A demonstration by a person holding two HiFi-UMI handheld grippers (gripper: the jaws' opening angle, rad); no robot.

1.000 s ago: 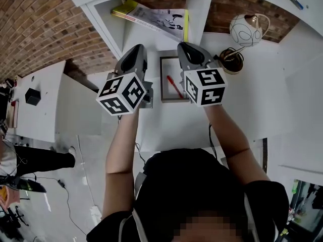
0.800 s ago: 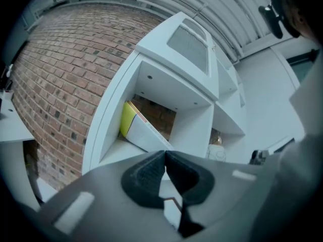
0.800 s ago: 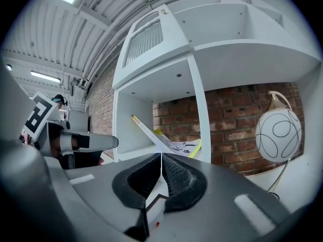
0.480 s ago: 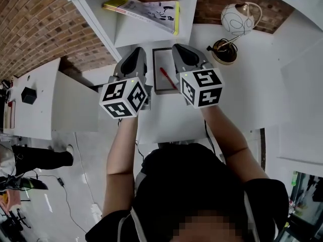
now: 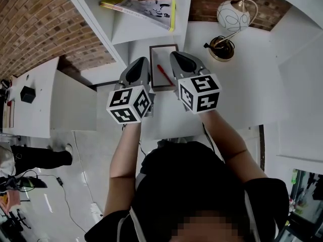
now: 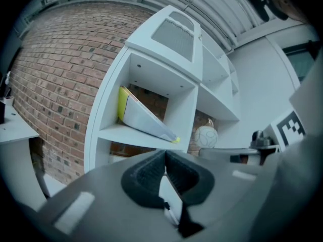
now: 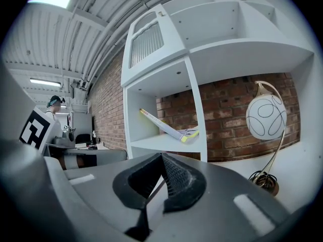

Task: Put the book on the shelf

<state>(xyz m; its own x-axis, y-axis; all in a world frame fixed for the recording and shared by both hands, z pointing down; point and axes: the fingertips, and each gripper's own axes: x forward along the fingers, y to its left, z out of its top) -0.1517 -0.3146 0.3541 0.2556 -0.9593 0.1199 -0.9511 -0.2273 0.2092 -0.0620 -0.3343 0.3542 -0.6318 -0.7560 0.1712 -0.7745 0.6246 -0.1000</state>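
The book (image 5: 146, 6), thin with a yellow spine and a white printed cover, leans tilted inside the open white shelf (image 5: 121, 32) compartment. It also shows in the left gripper view (image 6: 144, 117) and the right gripper view (image 7: 169, 127). My left gripper (image 5: 142, 60) and right gripper (image 5: 176, 54) hover side by side over the white desk, well short of the shelf. Both point toward it. Each gripper's pads meet at the tips, left gripper (image 6: 165, 155) and right gripper (image 7: 161, 158), with nothing held between them.
A dark-framed tray (image 5: 154, 52) with a red pen (image 5: 164, 74) lies on the desk between the grippers. A white globe lamp (image 5: 233, 15) with a brass base (image 5: 221, 48) stands at the right. A low white table (image 5: 35, 115) with a black box (image 5: 28, 94) is at the left.
Both grippers have drawn back from the shelf toward the person and sunk a little. The book stays leaning in its compartment.
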